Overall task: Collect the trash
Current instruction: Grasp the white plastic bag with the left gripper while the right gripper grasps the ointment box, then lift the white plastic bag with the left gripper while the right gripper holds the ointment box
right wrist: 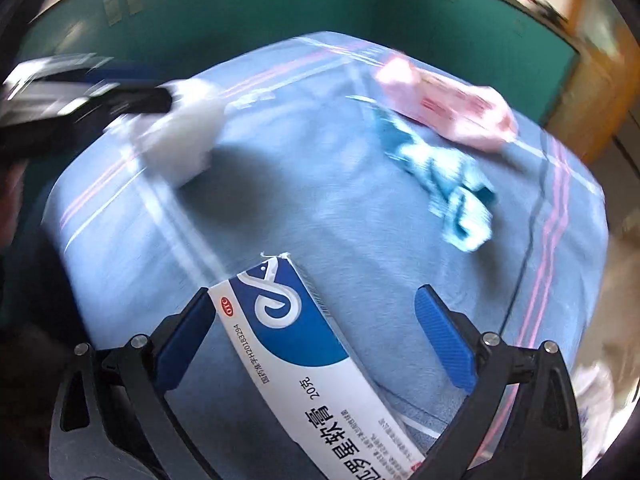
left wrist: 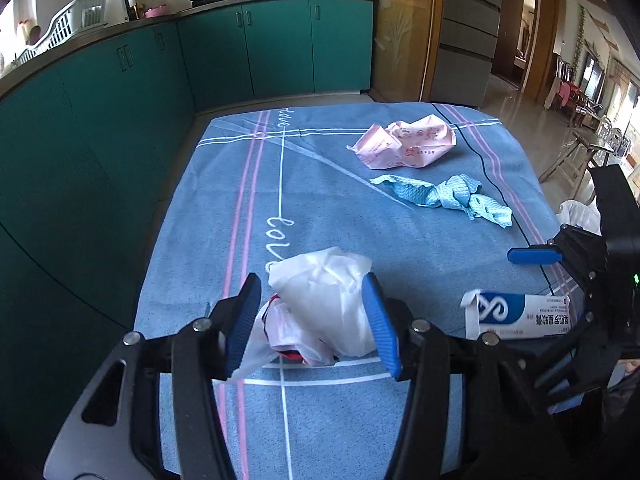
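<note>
While my left gripper (left wrist: 312,320) sits low over the blue tablecloth (left wrist: 320,200), its pads are pressed against both sides of a crumpled white plastic bag (left wrist: 324,304), so I'd call that held. It's floppy, weightless stuff and probably slippery, so pinching the thick bunched middle seems smarter than a loose edge. Farther back lie a pink wrapper (left wrist: 404,146) and a twisted blue cloth wipe (left wrist: 448,198), both soft and easy to squash. On the right side, the ointment box (left wrist: 516,316) sits near the table's edge, with my other tool around it.

From the right wrist it's blurry, but my right gripper (right wrist: 316,332) is spread wide, tilted down, and the ointment box (right wrist: 296,352) lies between the fingers, touching only the left one. Light, stiff cardboard that crushes easily; I'd grab across its narrow sides.
</note>
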Tool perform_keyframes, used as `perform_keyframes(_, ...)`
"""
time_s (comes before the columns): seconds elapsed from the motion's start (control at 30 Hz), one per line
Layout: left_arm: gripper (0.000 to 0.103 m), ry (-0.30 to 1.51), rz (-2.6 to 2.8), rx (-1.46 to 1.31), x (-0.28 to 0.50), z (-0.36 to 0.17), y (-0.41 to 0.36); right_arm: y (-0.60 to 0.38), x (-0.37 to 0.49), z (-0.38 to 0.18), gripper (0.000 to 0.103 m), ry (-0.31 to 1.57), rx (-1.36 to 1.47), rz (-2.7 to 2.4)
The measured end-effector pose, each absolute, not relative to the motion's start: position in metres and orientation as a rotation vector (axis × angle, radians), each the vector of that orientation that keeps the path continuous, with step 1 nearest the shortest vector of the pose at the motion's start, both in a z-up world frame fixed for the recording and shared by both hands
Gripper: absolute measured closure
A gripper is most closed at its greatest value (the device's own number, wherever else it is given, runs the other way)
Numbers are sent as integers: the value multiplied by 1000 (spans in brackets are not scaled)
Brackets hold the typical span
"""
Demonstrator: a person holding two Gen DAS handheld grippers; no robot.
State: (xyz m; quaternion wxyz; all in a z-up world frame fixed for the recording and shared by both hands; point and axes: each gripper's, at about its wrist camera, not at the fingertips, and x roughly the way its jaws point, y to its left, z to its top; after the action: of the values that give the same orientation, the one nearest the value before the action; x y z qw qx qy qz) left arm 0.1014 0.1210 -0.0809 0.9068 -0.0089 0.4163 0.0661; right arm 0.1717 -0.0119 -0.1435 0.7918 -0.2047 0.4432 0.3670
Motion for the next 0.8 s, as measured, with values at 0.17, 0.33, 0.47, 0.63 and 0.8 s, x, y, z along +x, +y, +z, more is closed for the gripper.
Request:
perform_keyframes(0.17, 49, 874, 111, -31, 98, -87, 122, -15, 178, -148, 6, 981, -362, 798)
perform_keyframes(0.33, 49, 888, 95, -38, 96, -95, 118, -21, 177, -145, 43, 979, -306, 797)
perform_keyframes(0.47, 49, 894, 87, -39, 96, -98, 116, -30, 172, -143, 50, 977, -264, 763)
perform_keyframes(0.63, 49, 907, 65, -35, 95, -101, 108, -62, 158, -131, 51, 962, -162, 679)
perform_keyframes(0.8, 48, 918, 21, 8, 92, -107, 90, -108, 160, -130, 52, 986, -17, 526)
